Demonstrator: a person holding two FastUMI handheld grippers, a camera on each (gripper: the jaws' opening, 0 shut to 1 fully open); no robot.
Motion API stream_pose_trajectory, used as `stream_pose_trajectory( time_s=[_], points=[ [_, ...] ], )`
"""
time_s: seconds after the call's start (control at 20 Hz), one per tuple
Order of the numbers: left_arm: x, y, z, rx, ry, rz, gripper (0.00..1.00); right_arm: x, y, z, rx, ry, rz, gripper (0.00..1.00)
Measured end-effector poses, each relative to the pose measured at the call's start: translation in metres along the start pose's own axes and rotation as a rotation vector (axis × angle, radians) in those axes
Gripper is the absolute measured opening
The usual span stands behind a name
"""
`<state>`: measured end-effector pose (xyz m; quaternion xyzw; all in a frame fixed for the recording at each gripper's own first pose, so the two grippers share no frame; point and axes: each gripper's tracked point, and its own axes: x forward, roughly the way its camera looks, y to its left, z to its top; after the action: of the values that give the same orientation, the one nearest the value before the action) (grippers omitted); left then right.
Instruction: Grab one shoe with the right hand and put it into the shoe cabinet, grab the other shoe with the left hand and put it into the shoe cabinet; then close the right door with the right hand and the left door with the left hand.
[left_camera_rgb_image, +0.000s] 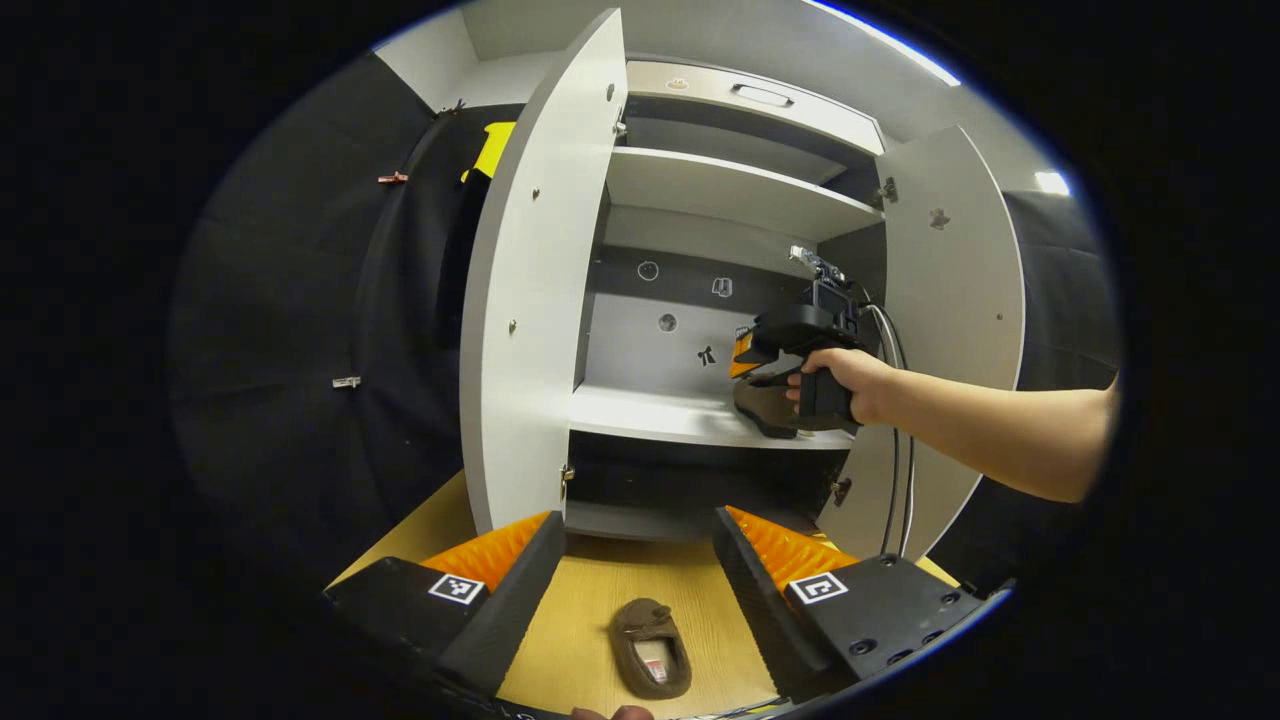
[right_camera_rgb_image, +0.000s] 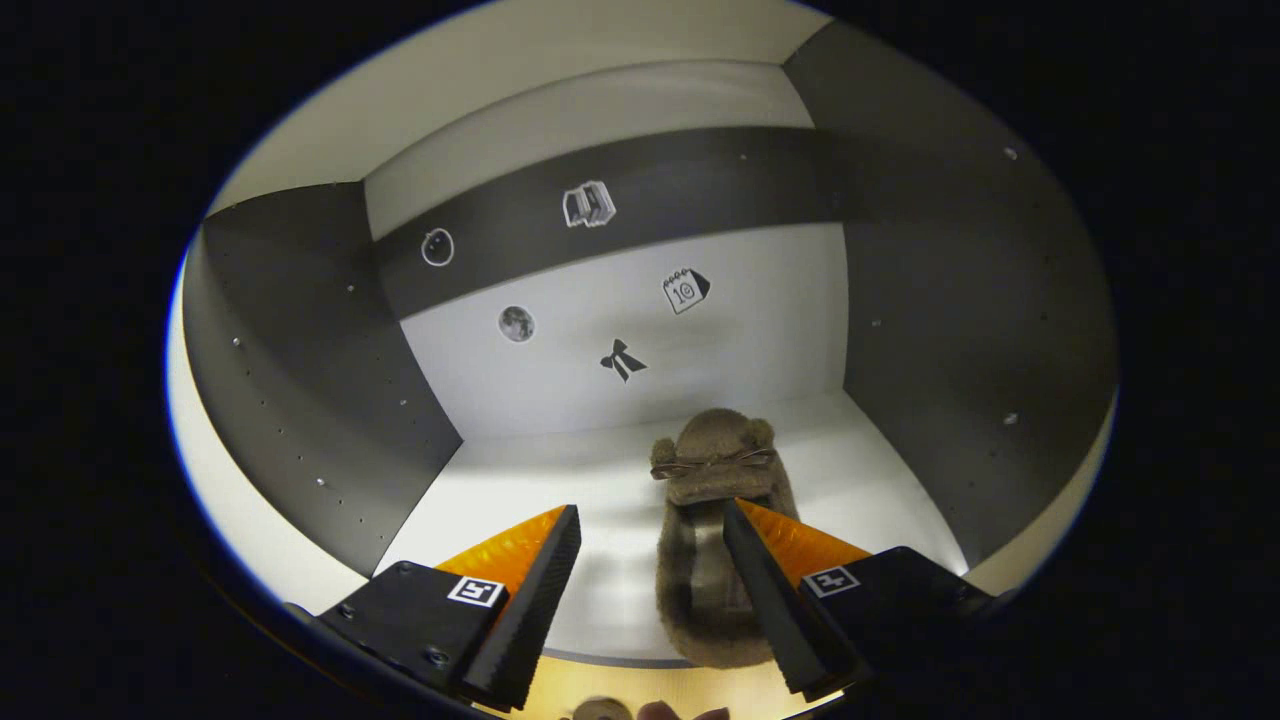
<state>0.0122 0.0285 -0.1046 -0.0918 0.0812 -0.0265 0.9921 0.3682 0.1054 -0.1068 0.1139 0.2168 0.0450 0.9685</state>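
White cabinet shelf (right_camera_rgb_image: 880, 470) at centre frame: we see a fuzzy brown slipper (right_camera_rgb_image: 715, 470) against our spread right tool (right_camera_rgb_image: 650, 560); left tool (left_camera_rgb_image: 640, 560) released.

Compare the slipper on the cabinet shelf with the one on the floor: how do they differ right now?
The shelf slipper lies inside the cabinet, between the open right tongs. The floor slipper lies on the wooden floor outside the cabinet, ahead of the open left tongs. Both are brown and fuzzy.

Cabinet shelf (right_camera_rgb_image: 560, 480) bears one slipper (right_camera_rgb_image: 715, 500); floor (left_camera_rgb_image: 585, 620) bears other slipper (left_camera_rgb_image: 652, 648).
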Motion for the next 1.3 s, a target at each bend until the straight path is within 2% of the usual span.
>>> stream_pose_trajectory(
  time_s=[0.1, 0.5, 0.7, 0.95, 1.1, 1.2, 1.3],
  points=[
    [-0.003, 0.001, -0.003, 0.012, 0.000, 0.004, 0.95, -0.021, 0.001, 0.008, 0.000, -0.050, 0.005, 0.97],
    [0.010, -0.010, -0.048, 0.019, 0.083, -0.025, 0.95, -0.133, 0.000, 0.027, -0.090, -0.265, 0.004, 0.98],
    [0.026, -0.010, -0.100, 0.041, 0.160, -0.029, 0.95, -0.197, -0.004, 0.029, -0.070, -0.307, 0.030, 0.98],
    [0.049, -0.012, -0.188, 0.100, 0.298, -0.044, 0.95, -0.274, -0.015, 0.038, -0.083, -0.368, 0.035, 1.00],
    [0.067, -0.003, -0.228, 0.172, 0.343, -0.035, 0.95, -0.308, -0.023, 0.037, -0.079, -0.396, 0.033, 0.98],
    [0.078, 0.001, -0.252, 0.179, 0.375, -0.048, 0.94, -0.326, -0.028, 0.035, -0.083, -0.404, 0.032, 0.98],
    [0.090, 0.003, -0.275, 0.181, 0.412, -0.049, 0.89, -0.340, -0.034, 0.032, -0.083, -0.403, 0.029, 0.98]
  ],
)
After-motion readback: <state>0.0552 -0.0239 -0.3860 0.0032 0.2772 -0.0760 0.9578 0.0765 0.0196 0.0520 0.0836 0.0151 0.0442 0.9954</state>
